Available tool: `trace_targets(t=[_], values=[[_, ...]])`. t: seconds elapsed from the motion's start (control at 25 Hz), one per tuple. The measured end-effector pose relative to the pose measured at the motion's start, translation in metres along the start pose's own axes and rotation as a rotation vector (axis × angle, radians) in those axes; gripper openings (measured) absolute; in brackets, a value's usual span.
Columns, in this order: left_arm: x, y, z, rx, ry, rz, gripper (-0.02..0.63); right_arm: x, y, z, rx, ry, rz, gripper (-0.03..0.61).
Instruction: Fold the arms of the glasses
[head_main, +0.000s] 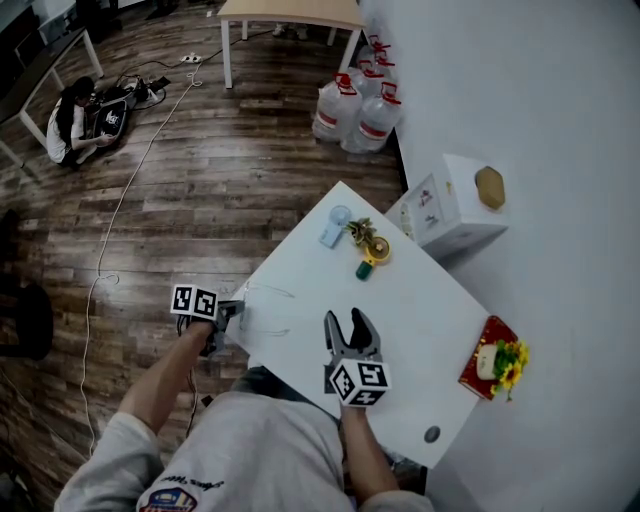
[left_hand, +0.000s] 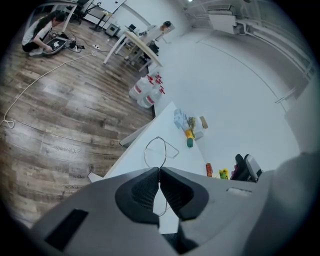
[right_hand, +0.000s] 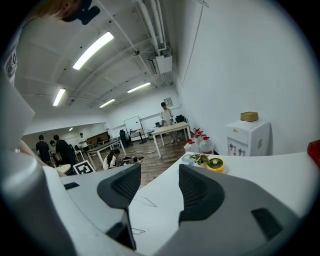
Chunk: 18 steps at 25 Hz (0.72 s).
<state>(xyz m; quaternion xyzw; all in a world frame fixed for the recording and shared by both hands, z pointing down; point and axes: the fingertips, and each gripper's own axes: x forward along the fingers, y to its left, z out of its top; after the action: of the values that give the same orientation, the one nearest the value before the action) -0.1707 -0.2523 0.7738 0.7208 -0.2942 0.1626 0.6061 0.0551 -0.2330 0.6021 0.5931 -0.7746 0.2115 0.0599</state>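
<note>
Thin wire-framed glasses (head_main: 262, 306) lie at the left edge of the white table (head_main: 420, 310). My left gripper (head_main: 229, 318) is at that edge, shut on the frame. In the left gripper view the pads meet on the wire, and one lens ring (left_hand: 155, 149) sticks out past the left gripper (left_hand: 159, 172). My right gripper (head_main: 352, 320) hovers over the middle of the table, open and empty, to the right of the glasses. In the right gripper view the right gripper (right_hand: 160, 192) shows its pads wide apart, with thin glasses wire (right_hand: 145, 201) on the table beyond them.
At the table's far corner are a small fan (head_main: 335, 228), a potted plant (head_main: 372, 245) and a green item (head_main: 364, 270). A red tray with flowers (head_main: 495, 362) sits at the right edge. A white cabinet (head_main: 455, 205) and water jugs (head_main: 360, 110) stand beyond. A person (head_main: 75, 120) crouches on the floor.
</note>
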Motion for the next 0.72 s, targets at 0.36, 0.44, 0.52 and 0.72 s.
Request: trace_targets(t=[0.36, 0.44, 0.52, 0.72], values=[[-0.028, -0.028, 0.023, 0.068, -0.048, -0.052, 0.009, 0.003, 0.013, 0.007, -0.009, -0.008, 0.041, 0.222], [-0.037, -0.036, 0.033, 0.059, -0.092, -0.069, 0.009, 0.005, 0.016, 0.006, 0.006, -0.003, 0.054, 0.221], [-0.046, -0.044, 0.046, 0.035, -0.151, -0.088, 0.008, 0.007, 0.02, 0.001, 0.031, 0.012, 0.072, 0.221], [-0.061, -0.063, 0.066, -0.044, -0.277, -0.127, 0.008, 0.015, 0.04, -0.03, 0.184, 0.107, 0.17, 0.209]])
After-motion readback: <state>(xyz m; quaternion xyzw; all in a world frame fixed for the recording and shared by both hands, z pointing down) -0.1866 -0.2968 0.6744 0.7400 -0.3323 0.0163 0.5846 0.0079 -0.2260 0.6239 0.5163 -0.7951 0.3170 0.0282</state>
